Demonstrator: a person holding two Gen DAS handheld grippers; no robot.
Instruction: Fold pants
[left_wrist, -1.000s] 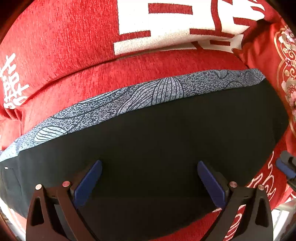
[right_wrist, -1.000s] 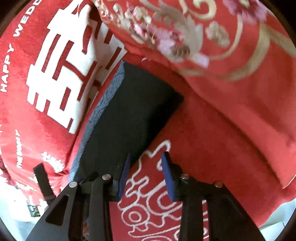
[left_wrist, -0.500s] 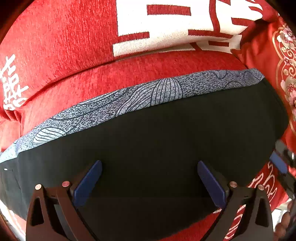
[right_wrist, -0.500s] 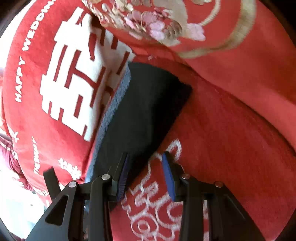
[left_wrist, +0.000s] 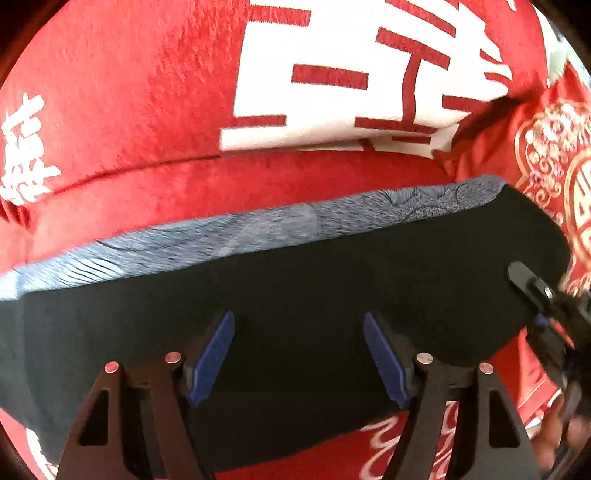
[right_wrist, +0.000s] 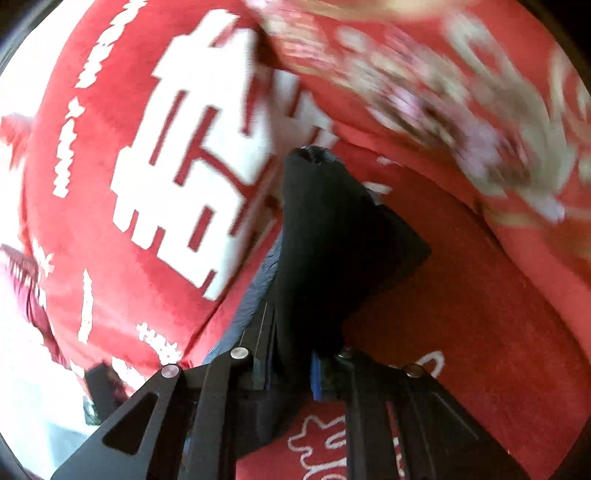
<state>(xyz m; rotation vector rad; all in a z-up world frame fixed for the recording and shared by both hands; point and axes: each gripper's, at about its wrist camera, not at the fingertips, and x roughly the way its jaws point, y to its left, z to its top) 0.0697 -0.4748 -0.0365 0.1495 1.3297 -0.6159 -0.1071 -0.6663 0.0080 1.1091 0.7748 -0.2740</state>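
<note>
pinching pants (right_wrist: 332, 236) edge w/ right hand-held gripper (right_wrist: 291, 365); left hand-held gripper (left_wrist: 299, 354) wide above.

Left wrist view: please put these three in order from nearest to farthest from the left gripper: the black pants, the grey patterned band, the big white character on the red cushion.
1. The black pants: directly under and ahead of the open left gripper.
2. The grey patterned band: along the pants' far edge.
3. The big white character: on the red cushion, at the top.

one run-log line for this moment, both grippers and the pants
left gripper: open, over pants | right gripper: shut on pants edge, lifting it | pants: dark, on red sofa
</note>
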